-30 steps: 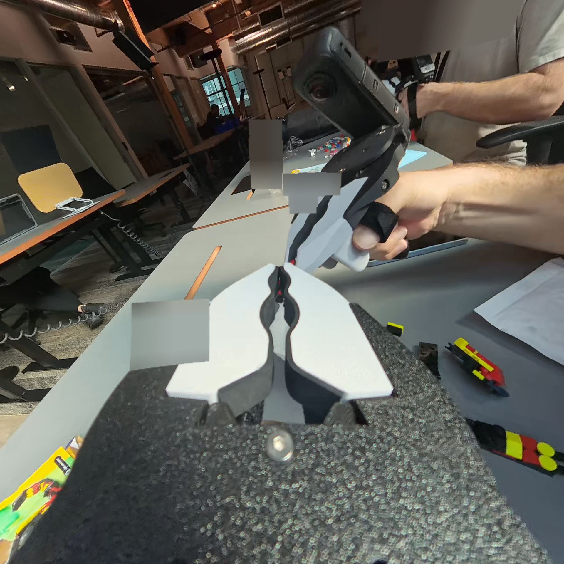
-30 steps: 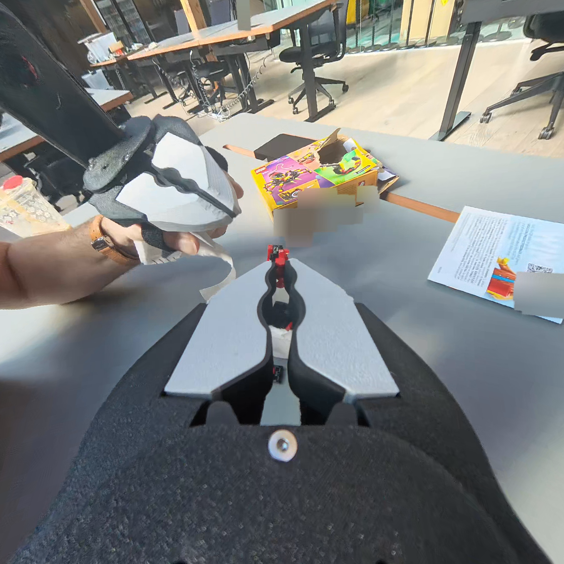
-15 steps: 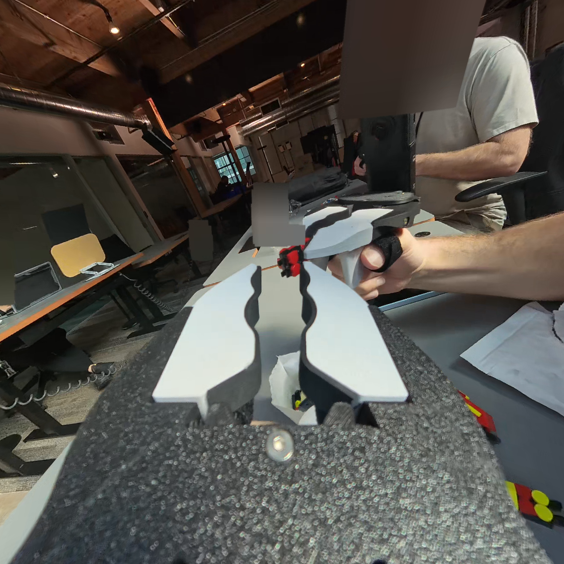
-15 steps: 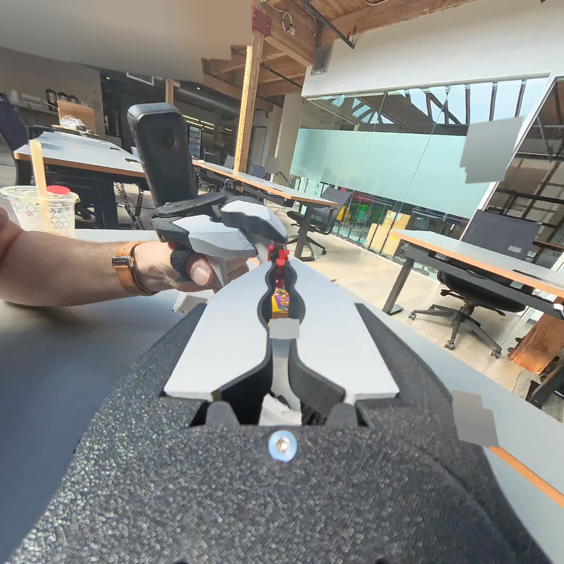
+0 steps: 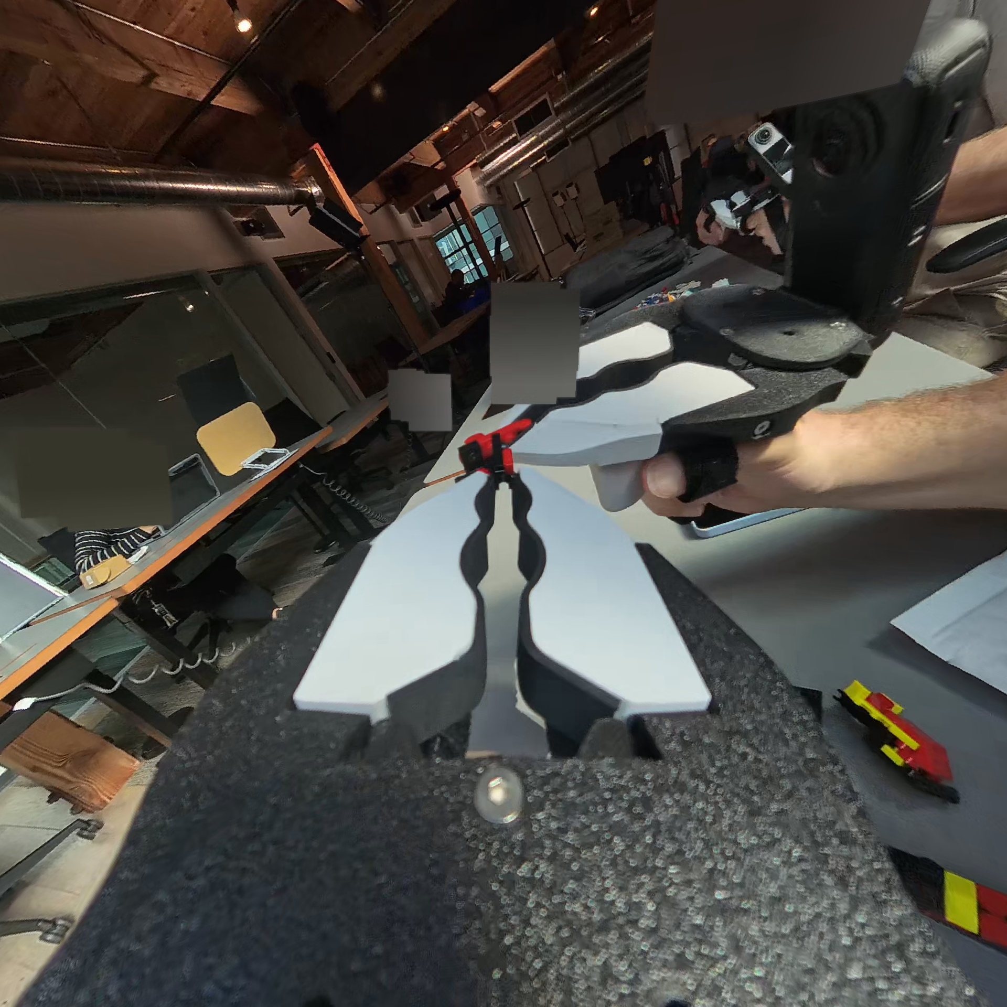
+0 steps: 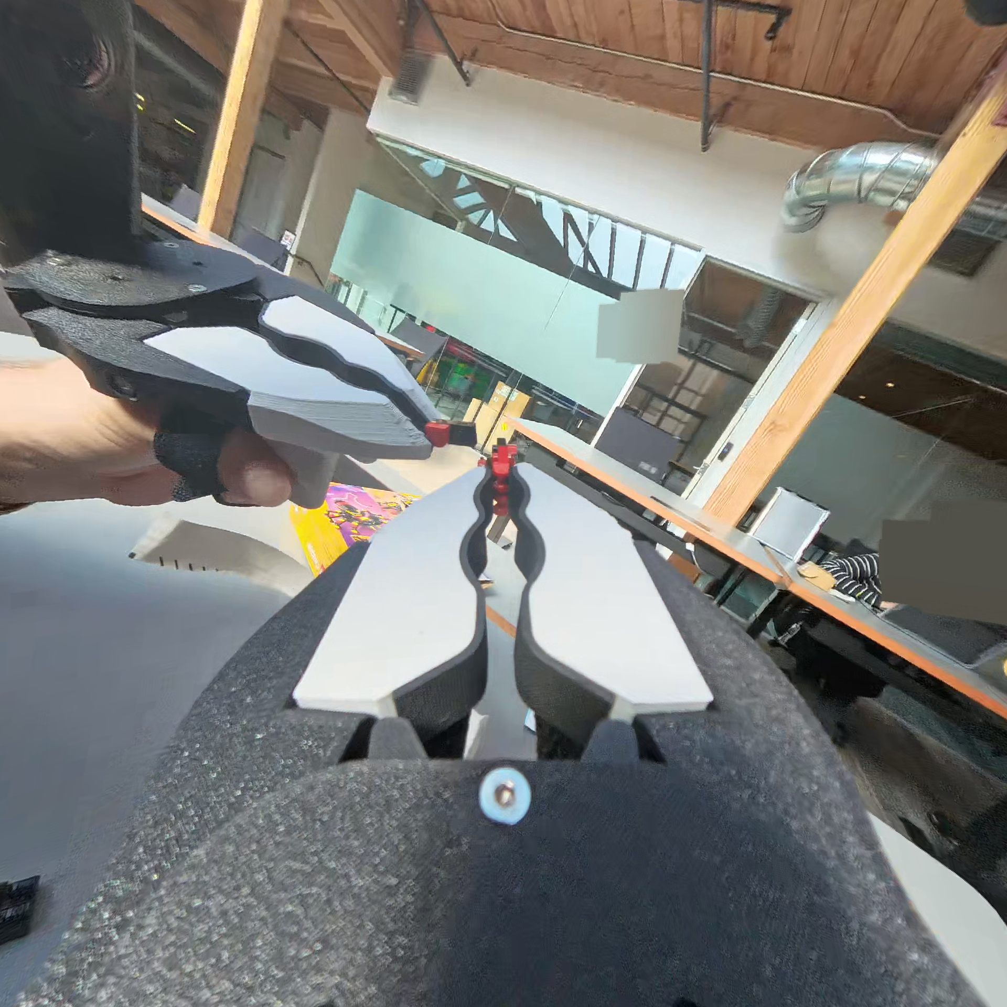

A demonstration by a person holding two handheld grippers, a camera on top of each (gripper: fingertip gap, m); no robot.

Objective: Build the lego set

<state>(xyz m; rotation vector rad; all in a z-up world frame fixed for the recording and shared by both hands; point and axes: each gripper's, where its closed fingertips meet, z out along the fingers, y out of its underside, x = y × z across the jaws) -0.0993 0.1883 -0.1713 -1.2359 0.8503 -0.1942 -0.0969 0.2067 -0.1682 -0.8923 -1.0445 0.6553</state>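
The grippers meet tip to tip in open air above the table [image 5: 763, 610].

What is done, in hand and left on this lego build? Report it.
Done: a red, yellow and black sub-assembly and a second sub-assembly lie on the table. In hand: the left tongs pinch a red-and-black piece and the right tongs a red piece, tips close together in the air; whether they are joined is unclear. Left, probably: seat that pair and combine everything.
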